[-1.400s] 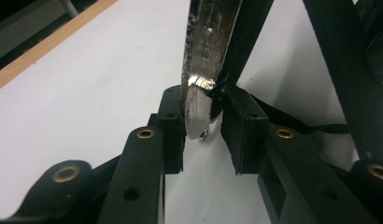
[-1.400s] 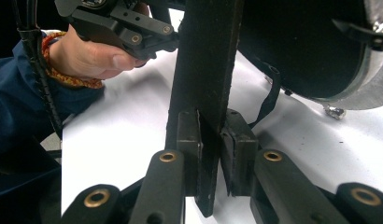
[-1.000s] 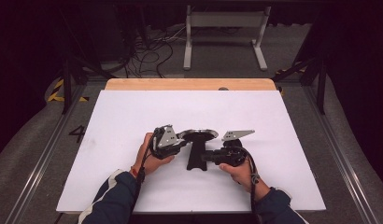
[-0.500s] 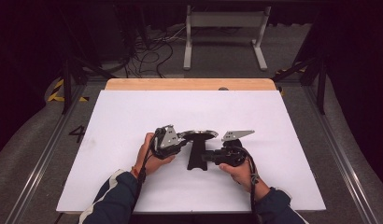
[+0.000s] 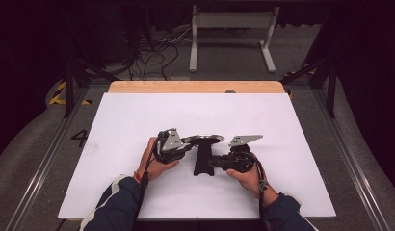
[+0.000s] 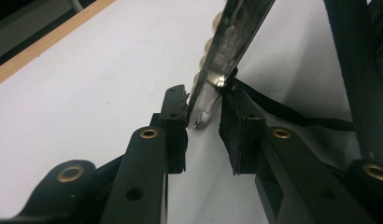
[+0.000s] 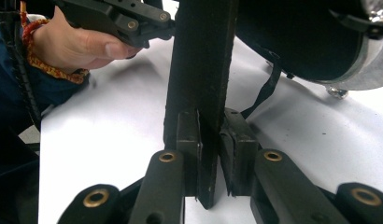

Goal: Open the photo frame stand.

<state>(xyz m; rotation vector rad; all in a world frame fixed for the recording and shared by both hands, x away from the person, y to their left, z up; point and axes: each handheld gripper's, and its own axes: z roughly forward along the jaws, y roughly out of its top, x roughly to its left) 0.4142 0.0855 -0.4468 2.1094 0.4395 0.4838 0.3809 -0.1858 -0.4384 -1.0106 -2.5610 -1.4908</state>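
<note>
The fingers of the left gripper [image 5: 185,143] reach the rim of a flat silver disc [image 5: 204,140] in the high view, near the middle of the white tabletop [image 5: 138,115], while the right gripper [image 5: 213,162] meets its black upright stand [image 5: 203,159]. In the left gripper view, the fingers [image 6: 174,108] sit narrowly parted around the disc's thin edge [image 6: 229,42]. In the right gripper view, the fingers [image 7: 187,135] are clamped on the stand [image 7: 199,70], the disc [image 7: 315,37] above.

Bright white tabletop, dark surroundings, blurred close-ups.
</note>
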